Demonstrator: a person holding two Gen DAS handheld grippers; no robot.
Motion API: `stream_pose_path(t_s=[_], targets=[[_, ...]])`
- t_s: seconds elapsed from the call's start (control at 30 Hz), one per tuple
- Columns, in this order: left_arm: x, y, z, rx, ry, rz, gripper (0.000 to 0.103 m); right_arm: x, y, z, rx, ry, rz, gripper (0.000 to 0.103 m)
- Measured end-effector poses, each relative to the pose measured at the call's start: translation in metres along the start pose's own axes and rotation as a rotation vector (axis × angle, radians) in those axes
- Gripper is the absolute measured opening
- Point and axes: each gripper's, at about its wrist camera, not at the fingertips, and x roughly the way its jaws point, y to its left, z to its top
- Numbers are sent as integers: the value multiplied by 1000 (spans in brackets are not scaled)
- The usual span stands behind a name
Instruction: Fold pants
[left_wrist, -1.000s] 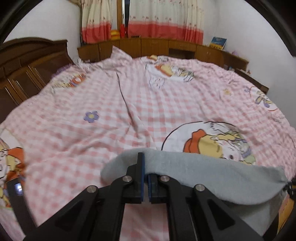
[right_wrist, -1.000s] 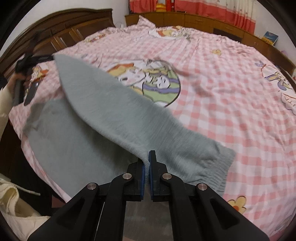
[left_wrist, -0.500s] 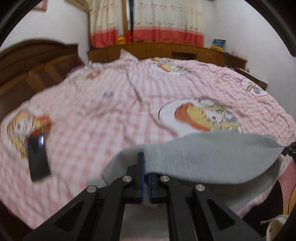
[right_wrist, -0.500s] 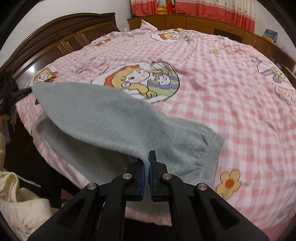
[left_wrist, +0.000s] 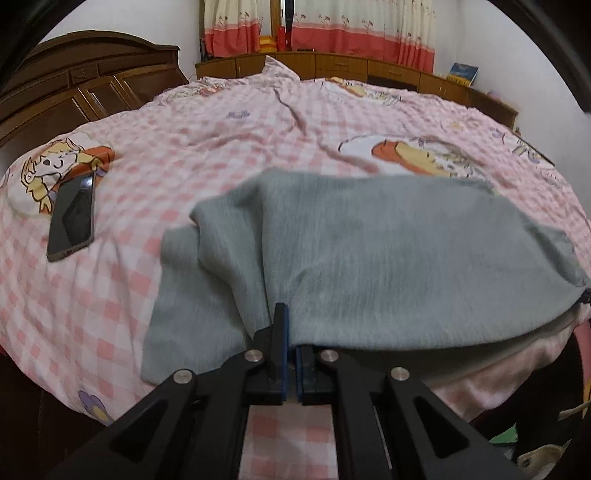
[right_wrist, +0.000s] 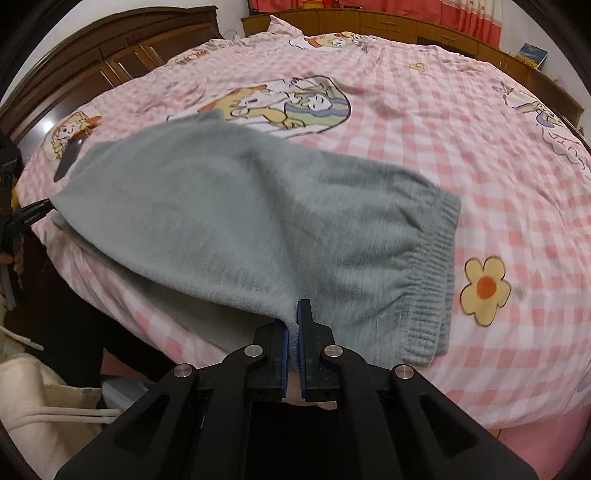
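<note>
Left wrist view is showing the bed (left_wrist: 229, 155) spreading ahead of the tongs, with the grey pants (left_wrist: 388, 258) draping across its near edge just beyond the left tongs (left_wrist: 291, 354), which are clamping tight on a fabric edge. Right tongs (right_wrist: 293, 332) are likewise pinching the hem beside the ribbed waistband (right_wrist: 432, 280); the knit is looking soft, light and floppy, best gripped at edges. No readable writing is showing.

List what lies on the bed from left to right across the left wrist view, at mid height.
Cartoon girl print → black phone → grey pants, their near edge pinched in the left tool → orange cartoon print, which lies farther back.
</note>
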Motion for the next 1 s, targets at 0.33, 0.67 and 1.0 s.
stream_pose_path(t_s=[0.33,0.67,1.0], targets=[[3,6,-6,-39,10,-24,3,1,1,-12,-5,20,-16,17],[-3,7,-7,-86,2,-56,3,-54,-41,-25,274,-77,-36,40],[-4,4,-9,-84,-12,-52,3,-31,-71,-32,554,-33,62,41]])
